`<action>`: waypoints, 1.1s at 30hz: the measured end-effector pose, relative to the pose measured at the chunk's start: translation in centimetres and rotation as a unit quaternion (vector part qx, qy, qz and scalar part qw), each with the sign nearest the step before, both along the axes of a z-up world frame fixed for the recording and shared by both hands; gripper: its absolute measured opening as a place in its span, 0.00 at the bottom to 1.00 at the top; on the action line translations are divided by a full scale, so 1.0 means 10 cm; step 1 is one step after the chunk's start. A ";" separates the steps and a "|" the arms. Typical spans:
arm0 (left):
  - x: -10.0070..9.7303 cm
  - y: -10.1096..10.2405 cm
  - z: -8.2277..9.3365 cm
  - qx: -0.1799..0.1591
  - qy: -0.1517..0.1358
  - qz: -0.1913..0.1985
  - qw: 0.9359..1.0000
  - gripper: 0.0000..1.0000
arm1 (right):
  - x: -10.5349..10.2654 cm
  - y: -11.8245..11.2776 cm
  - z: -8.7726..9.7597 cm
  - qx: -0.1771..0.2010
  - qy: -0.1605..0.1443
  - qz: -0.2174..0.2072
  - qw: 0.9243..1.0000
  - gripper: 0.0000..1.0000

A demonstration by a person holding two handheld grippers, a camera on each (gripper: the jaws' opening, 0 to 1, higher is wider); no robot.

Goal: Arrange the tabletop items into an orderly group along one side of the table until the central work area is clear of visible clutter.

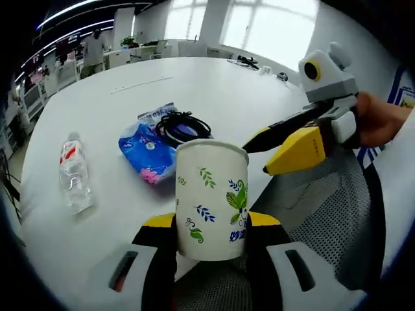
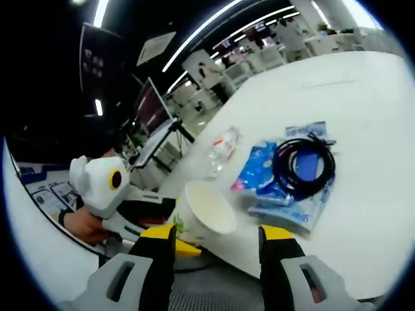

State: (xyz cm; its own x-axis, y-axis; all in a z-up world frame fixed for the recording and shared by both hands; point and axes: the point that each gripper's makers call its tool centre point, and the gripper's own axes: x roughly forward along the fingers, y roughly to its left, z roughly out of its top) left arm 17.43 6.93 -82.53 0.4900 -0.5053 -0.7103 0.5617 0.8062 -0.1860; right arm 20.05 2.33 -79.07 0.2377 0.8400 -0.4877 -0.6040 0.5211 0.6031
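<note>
While the right tool gapes, the left tool seemingly grips the cup.

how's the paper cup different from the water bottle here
The paper cup stands upright, held between the left gripper jaws at the table edge; the water bottle lies on its side on the table, untouched. The cup is opaque white with leaf prints; the bottle is clear with a red-and-white label.

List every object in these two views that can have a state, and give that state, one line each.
paper cup: upright, clamped between the left gripper's jaws, empty
left gripper: shut on the cup
right gripper: open, holding nothing
water bottle: lying on its side
black cable: coiled, resting on the blue packet
blue packet: lying flat on the table
</note>
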 end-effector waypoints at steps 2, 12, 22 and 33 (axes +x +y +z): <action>-0.02 -0.06 0.00 0.004 -0.003 -0.016 1.000 0.39 | -0.01 0.00 -0.01 0.004 0.004 -0.002 1.000 0.49; -0.11 -0.22 0.01 0.035 -0.012 -0.080 0.996 0.39 | -0.25 0.20 0.06 0.014 0.015 0.042 0.999 0.43; -0.13 -0.32 0.05 0.057 -0.030 -0.129 0.990 0.39 | -0.28 0.23 0.07 0.030 0.029 0.054 0.998 0.31; -0.15 -0.38 0.06 0.044 -0.028 -0.119 0.992 0.39 | -0.30 0.29 0.21 0.058 0.039 0.070 0.995 0.12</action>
State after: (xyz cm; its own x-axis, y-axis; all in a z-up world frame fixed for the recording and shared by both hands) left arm 15.90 3.17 -81.91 0.4042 -0.5478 -0.7325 0.7452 0.6616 -0.0836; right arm 17.04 5.20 -76.99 0.0793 0.9142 -0.3974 -0.6143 0.3588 0.7028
